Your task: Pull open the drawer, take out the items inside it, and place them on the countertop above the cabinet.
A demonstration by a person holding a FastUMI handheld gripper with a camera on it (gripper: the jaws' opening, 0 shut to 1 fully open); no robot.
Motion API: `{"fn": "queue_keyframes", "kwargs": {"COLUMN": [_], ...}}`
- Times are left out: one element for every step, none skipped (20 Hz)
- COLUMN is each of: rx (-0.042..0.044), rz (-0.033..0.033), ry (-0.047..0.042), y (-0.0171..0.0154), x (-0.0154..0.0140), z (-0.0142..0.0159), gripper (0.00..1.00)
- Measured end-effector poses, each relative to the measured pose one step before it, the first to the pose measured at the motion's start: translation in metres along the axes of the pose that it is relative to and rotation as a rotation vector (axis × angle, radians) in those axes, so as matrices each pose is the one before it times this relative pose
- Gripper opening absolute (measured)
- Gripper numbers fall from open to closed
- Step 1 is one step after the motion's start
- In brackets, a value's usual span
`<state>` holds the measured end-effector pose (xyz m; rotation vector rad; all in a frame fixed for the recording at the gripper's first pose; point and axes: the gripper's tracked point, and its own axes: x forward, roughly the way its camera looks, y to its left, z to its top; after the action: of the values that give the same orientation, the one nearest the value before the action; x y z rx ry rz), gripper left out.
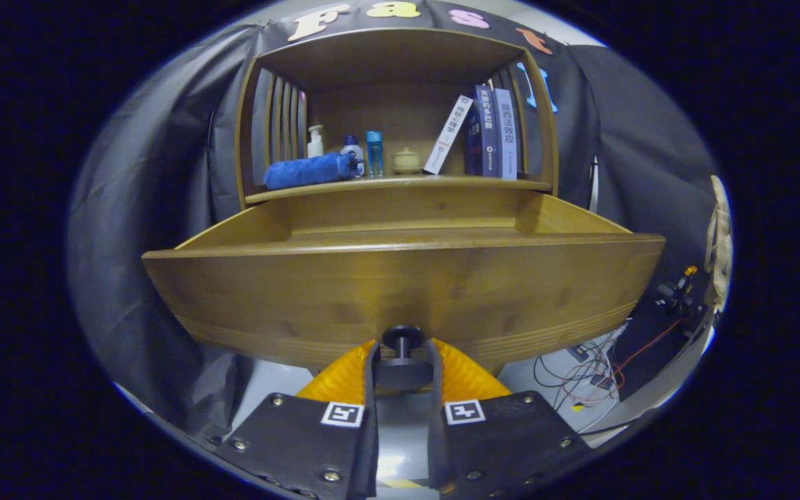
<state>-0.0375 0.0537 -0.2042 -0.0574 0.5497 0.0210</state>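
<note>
Drawer (400, 292) is pulled well out of the cabinet (400, 201), front panel close ahead of the camera. Inside not visible from this low angle, so can't tell what's in it.

Gripper (402, 354) narrow, both fingers (371, 368) clamped on the dark knob (402, 339) at the bottom centre of the drawer front. Knob disc sits between the fingers, stem running to the wood.

Countertop (400, 182) above the drawer, left to right: rolled blue towel (310, 171) lying flat at the left end, white pump bottle (315, 142) behind it, a small bottle with blue cap (351, 147) beside that, clear blue bottle (374, 153), small tan lidded pot (406, 161) near the middle, white book (448, 134) leaning right, then dark books (494, 132) upright against the right side.

Slatted side panels (282, 114) on the shelf, left and right.

Right of the drawer, lower down: tangle of wires (601, 361) on the floor, some small hardware (678, 292) further right, too small to tell.
</note>
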Motion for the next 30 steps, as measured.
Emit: {"fn": "queue_keyframes", "kwargs": {"rx": [0.01733,0.00507,-0.01383,0.00121,0.01831,0.02204,0.01186,0.01707,0.01841,0.02797,0.01631,0.00761,0.00389,-0.00079,0.00965,0.00816,0.00960,0.01144,0.00864,0.00440,-0.00536,-0.01389,-0.00994,-0.00953,-0.00804,-0.01088,-0.00889,-0.01031,-0.01502,-0.01482], "rz": [-0.00989,-0.00756,-0.00059,0.00781,0.00171,0.00323,0.00849,0.00696,0.00831,0.00260,-0.00117,-0.00121,0.00799,0.00926,0.02281,0.02396,0.00934,0.00324,-0.01131,-0.00626,-0.00817,-0.00554,-0.00017,-0.00320,-0.00718,-0.00648,-0.00688,-0.00802,-0.00608,-0.00700], "ry": [0.02675,0.00704,0.00131,-0.00698,-0.00256,0.00064,0.01326,0.00589,0.02409,0.01359,0.01590,0.01164,-0.01128,0.00809,-0.00029,0.03564,0.03140,0.03484,0.01207,-0.00636,-0.00701,-0.00461,-0.00961,-0.01207,-0.01909,-0.01343,-0.01923,-0.01677,-0.01063,-0.00974], "y": [0.00044,0.00006,-0.00119,0.00159,0.00053,-0.00173,0.00198,0.00001,0.00115,-0.00107,-0.00035,0.00198,0.00199,0.00301,0.00657,0.00571,0.00222,0.00101,-0.00163,-0.00193,0.00042,-0.00046,0.00016,-0.00025,-0.00106,-0.00088,-0.00037,-0.00094,0.00024,0.00011], "x": [-0.00323,-0.00600,-0.00239,-0.00290,0.00045,-0.00166,-0.00212,0.00006,-0.00166,-0.00273,-0.00227,-0.00197,-0.00731,-0.00358,-0.00091,-0.00329,-0.00091,-0.00194,-0.00233,-0.00816,-0.00232,-0.00444,-0.00561,-0.00493,-0.00520,-0.00447,-0.00304,-0.00130,-0.00068,0.00112], "z": [-0.00357,-0.00339,-0.00258,0.00065,0.00153,-0.00135,-0.00192,0.00020,-0.00102,0.00119,-0.00135,0.00070,0.00474,0.00478,0.00120,-0.00363,-0.00156,-0.00553,-0.00214,0.00493,0.00275,0.00343,0.00386,0.00740,0.00933,0.00930,0.01103,0.01053,0.01084,0.00956], "gripper": [0.29,0.29,0.29,0.29,0.29,0.29,0.29,0.33,0.37,0.37,0.40,0.40,0.43,0.44,0.54,0.63,0.73,0.82,0.92,1.00,1.00,1.00,1.00,1.00,1.00,1.00,1.00,1.00,1.00,1.00]}}
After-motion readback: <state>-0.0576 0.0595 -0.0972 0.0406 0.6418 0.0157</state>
